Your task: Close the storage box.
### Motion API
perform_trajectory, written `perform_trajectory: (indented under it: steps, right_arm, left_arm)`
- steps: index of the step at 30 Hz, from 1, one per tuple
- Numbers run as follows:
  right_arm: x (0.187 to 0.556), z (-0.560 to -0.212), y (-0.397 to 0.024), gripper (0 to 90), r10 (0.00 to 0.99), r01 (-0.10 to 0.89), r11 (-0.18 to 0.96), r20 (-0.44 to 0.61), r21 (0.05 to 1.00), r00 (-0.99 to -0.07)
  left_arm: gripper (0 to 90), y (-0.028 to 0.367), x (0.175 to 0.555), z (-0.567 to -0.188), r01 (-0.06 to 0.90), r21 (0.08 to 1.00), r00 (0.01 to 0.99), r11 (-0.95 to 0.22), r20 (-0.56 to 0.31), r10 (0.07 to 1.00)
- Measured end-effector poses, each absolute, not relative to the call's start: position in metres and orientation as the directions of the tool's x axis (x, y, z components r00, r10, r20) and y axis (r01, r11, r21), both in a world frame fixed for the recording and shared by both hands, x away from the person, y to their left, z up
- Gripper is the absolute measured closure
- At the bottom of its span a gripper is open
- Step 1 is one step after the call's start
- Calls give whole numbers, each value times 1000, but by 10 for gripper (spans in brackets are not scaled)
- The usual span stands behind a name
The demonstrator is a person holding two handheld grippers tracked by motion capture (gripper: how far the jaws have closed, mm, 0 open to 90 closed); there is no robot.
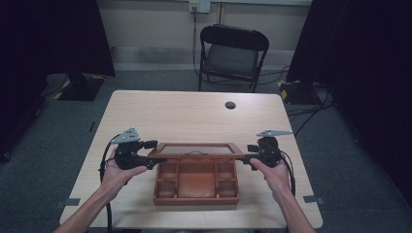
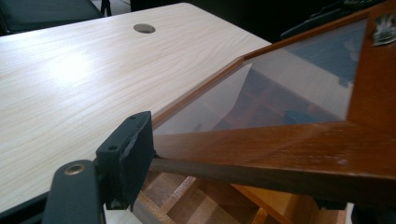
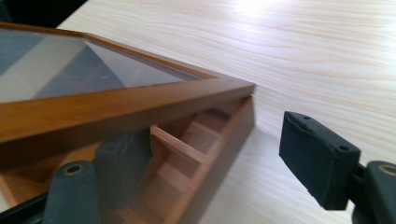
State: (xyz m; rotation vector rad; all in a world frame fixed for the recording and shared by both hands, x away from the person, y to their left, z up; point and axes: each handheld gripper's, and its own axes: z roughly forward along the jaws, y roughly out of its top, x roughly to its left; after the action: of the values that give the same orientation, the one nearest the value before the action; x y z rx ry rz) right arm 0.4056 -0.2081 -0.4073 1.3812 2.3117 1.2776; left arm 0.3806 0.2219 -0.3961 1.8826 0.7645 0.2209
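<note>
Right now the wooden box point(image 1: 197, 182) sits on the desk point(image 1: 194, 116) near its front edge, directly ahead of me, with its glass-paned lid point(image 1: 196, 149) raised and tilted up at the back. Looking inside, I see small partitioned compartments down both sides and one wide middle bay; they look bare, though the lid hides the rear ones. No label or writing that I can read, just a small metal fitting on the lid frame. My left hand-held gripper point(image 1: 151, 156) is at the lid's left corner, one pad against the frame edge, the other pad hidden behind the wood. My right hand-held gripper point(image 1: 247, 155) has its jaws apart either side of the right corner, the outer pad well clear. Beyond the desk stands a black folding chair point(image 1: 232, 56).
</note>
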Motion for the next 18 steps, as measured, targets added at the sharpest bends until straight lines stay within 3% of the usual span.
perform_trajectory:
  steps: [18]
  right_arm:
    - [403,-407,-229,351,820,670,183,264,720,-508]
  left_arm:
    - [248,222,375,-396,391,888,794,-241,-193,577]
